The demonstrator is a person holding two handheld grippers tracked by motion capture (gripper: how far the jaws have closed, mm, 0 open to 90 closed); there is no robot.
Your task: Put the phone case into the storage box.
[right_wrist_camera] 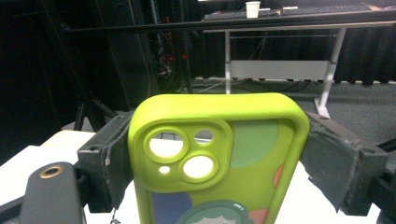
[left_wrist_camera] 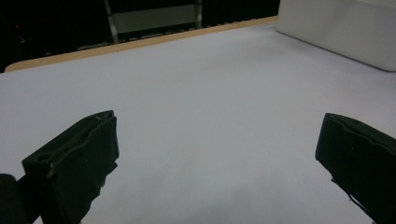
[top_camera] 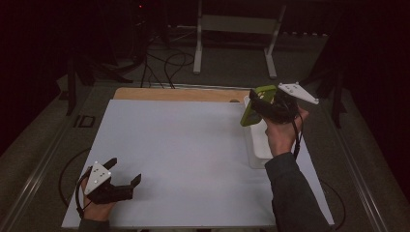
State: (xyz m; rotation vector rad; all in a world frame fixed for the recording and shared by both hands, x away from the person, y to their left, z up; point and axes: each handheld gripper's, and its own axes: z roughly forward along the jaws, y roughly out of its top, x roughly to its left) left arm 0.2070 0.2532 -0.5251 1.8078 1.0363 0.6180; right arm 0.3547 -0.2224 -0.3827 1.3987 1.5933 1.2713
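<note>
- Left gripper (top_camera: 126, 174) rests near the table's (top_camera: 193, 145) front edge, jaws spread, nothing between them.
- Right gripper (top_camera: 258, 104) pinches the green case (top_camera: 252, 112) across its width, above the white bin (top_camera: 258, 145).
- Case's long axis runs along the jaws, camera holes at the far end.

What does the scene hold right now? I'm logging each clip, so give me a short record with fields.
held item: green phone case, lifted clear of the table
right claw: shut on the case's two sides, above the white tray
left claw: open, nothing between its jaws, low over the white table
case details: camera cutouts, cartoon print
tray place: right edge of the table
</note>
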